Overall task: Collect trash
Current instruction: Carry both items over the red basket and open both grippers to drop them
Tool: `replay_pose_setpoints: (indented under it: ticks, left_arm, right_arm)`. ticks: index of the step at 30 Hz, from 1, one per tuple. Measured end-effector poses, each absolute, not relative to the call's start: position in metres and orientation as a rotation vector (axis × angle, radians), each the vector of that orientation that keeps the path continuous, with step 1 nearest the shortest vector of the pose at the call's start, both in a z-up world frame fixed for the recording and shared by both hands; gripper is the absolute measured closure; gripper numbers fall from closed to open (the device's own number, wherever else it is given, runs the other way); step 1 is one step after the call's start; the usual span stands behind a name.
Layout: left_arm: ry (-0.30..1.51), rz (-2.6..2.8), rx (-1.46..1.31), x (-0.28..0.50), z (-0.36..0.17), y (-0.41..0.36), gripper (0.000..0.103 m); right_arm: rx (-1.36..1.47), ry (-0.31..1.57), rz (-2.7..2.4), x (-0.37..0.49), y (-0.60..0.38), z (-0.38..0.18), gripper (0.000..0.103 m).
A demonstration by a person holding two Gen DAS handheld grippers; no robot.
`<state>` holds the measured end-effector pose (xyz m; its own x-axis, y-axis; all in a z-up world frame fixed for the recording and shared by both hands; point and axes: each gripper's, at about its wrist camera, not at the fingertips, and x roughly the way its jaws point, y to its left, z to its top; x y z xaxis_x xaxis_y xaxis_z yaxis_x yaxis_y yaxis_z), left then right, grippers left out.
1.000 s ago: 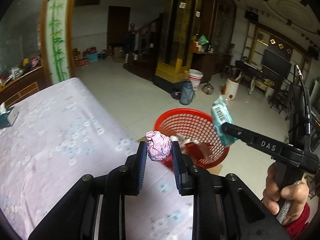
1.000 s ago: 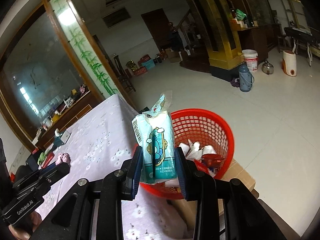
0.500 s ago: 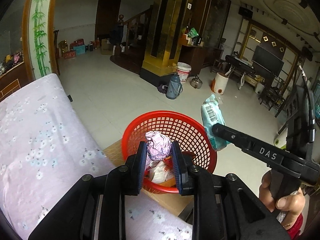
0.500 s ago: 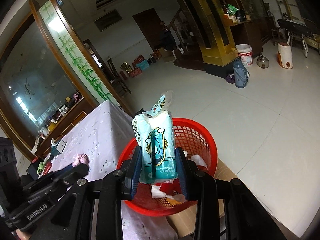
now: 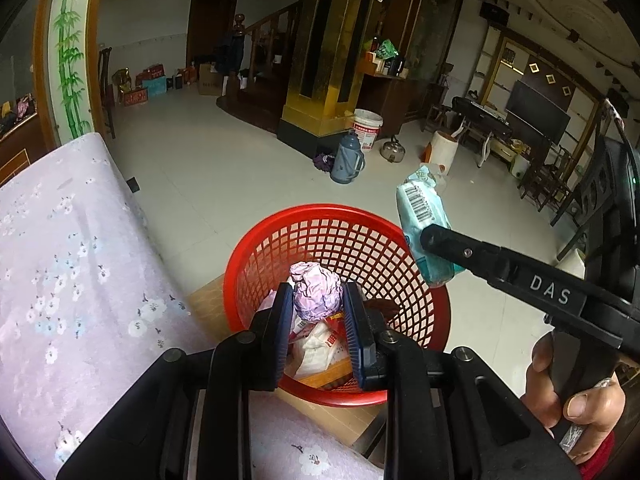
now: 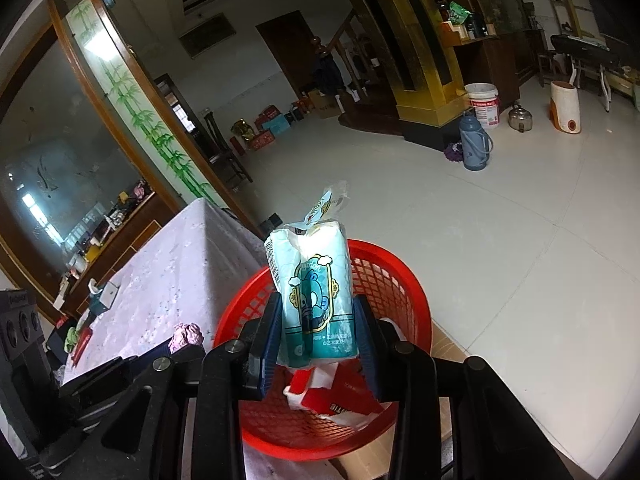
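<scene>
A red mesh basket (image 5: 320, 220) (image 6: 404, 276) stands on a cardboard box beside the table and holds several scraps of trash. My left gripper (image 5: 317, 300) is shut on a crumpled pink paper ball (image 5: 316, 290) and hangs over the basket's opening. The ball (image 6: 186, 334) also shows in the right wrist view. My right gripper (image 6: 316, 322) is shut on a light-blue tissue packet (image 6: 314, 292) above the basket. That packet (image 5: 424, 220) appears at the basket's right rim in the left wrist view, held in the other gripper's black fingers (image 5: 452, 240).
The table with a lilac flowered cloth (image 5: 60, 260) (image 6: 168, 264) lies to the left of the basket. A cardboard box (image 6: 448, 344) sits under the basket. On the tiled floor beyond stand a blue thermos (image 5: 348, 160), a white bucket (image 5: 368, 128) and a kettle (image 5: 392, 150). A hand (image 5: 576, 392) grips the right tool.
Both grippers moved from the table edge out over the basket, carrying the pink ball and the tissue packet. The basket now sits right under the fingers.
</scene>
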<state>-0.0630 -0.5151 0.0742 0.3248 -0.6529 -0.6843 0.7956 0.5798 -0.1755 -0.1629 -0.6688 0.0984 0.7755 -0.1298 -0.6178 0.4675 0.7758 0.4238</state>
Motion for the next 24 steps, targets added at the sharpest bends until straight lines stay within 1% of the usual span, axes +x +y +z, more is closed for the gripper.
replay_pose_setpoints:
  ticks: [3, 4, 5, 7, 9, 11, 14, 16, 17, 19, 23, 24]
  left_arm:
    - [0.790, -0.961, 0.207, -0.060, 0.068, -0.519, 0.079]
    - [0.790, -0.962, 0.205, -0.059, 0.067, -0.520, 0.076]
    - [0.792, -0.963, 0.205, -0.059, 0.066, -0.520, 0.074]
    - [0.793, -0.957, 0.202, -0.058, 0.064, -0.519, 0.060]
    - [0.784, -0.953, 0.192, -0.058, 0.065, -0.517, 0.053]
    - [0.777, -0.949, 0.187, -0.058, 0.066, -0.515, 0.050]
    - [0.767, -0.932, 0.187, -0.060, 0.068, -0.510, 0.042]
    - [0.752, -0.913, 0.190, -0.062, 0.071, -0.505, 0.033]
    - [0.744, -0.905, 0.193, -0.063, 0.071, -0.502, 0.030]
    - [0.714, -0.870, 0.210, -0.068, 0.073, -0.495, 0.021]
    - [0.657, -0.813, 0.250, -0.078, 0.077, -0.481, 0.018]
    - [0.638, -0.798, 0.263, -0.082, 0.078, -0.477, 0.016]
  right_arm:
    - [0.600, 0.624, -0.362, -0.155, -0.674, 0.092, 0.054]
    - [0.602, 0.634, -0.365, -0.153, -0.676, 0.089, 0.051]
    - [0.604, 0.637, -0.367, -0.152, -0.676, 0.087, 0.050]
    - [0.612, 0.641, -0.373, -0.152, -0.680, 0.085, 0.049]
    - [0.623, 0.634, -0.372, -0.154, -0.680, 0.086, 0.046]
    - [0.629, 0.624, -0.380, -0.158, -0.681, 0.088, 0.045]
    - [0.627, 0.612, -0.383, -0.165, -0.679, 0.094, 0.042]
    - [0.613, 0.609, -0.394, -0.170, -0.676, 0.096, 0.037]
    - [0.601, 0.607, -0.405, -0.173, -0.673, 0.098, 0.035]
    - [0.576, 0.604, -0.429, -0.178, -0.665, 0.102, 0.028]
    - [0.523, 0.599, -0.481, -0.190, -0.647, 0.107, 0.019]
    - [0.512, 0.598, -0.500, -0.193, -0.642, 0.108, 0.016]
